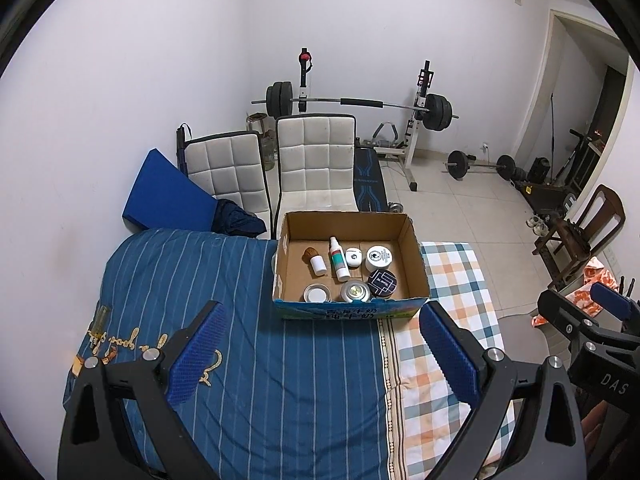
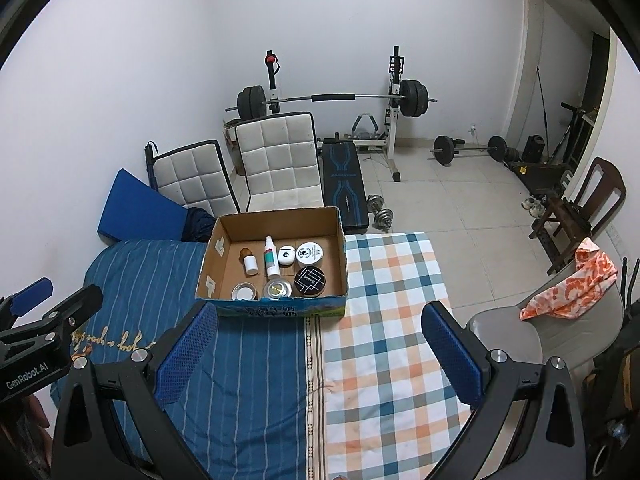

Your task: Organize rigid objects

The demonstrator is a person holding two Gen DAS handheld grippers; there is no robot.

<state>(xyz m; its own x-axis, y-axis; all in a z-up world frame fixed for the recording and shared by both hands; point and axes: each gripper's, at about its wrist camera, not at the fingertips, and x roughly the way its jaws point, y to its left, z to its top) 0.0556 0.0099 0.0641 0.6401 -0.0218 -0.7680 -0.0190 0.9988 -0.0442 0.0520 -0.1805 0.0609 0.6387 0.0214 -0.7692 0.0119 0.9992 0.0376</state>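
**A:** Where do your claws stand? Your left gripper (image 1: 320, 350) is spread wide with nothing between its blue pads, and your right gripper (image 2: 318, 354) is the same: wide apart, empty. Both hang above the bed, short of the cardboard box (image 1: 416, 268).

**B:** And the things you're sorting?

**A:** All of them lie inside the box, straight ahead of you on the blue striped quilt (image 1: 248, 360), with its right side just over the seam to the checked sheet (image 2: 396, 340). The white spray bottle (image 1: 338, 260) lies flat, its long axis running away from you, so your fingers would close across it from left and right. Beside it sit a small white bottle (image 1: 318, 264), a white round jar (image 1: 379, 257), a black round tin (image 1: 382, 282) and two metal tins against the near wall.

**B:** Which hand should you use?

**A:** I'd judge your left is better lined up; the box sits centred ahead of it, and left of centre for your right. Mind the tall near wall: you'd have to come down from above. The left half of the box floor is bare, giving you room.
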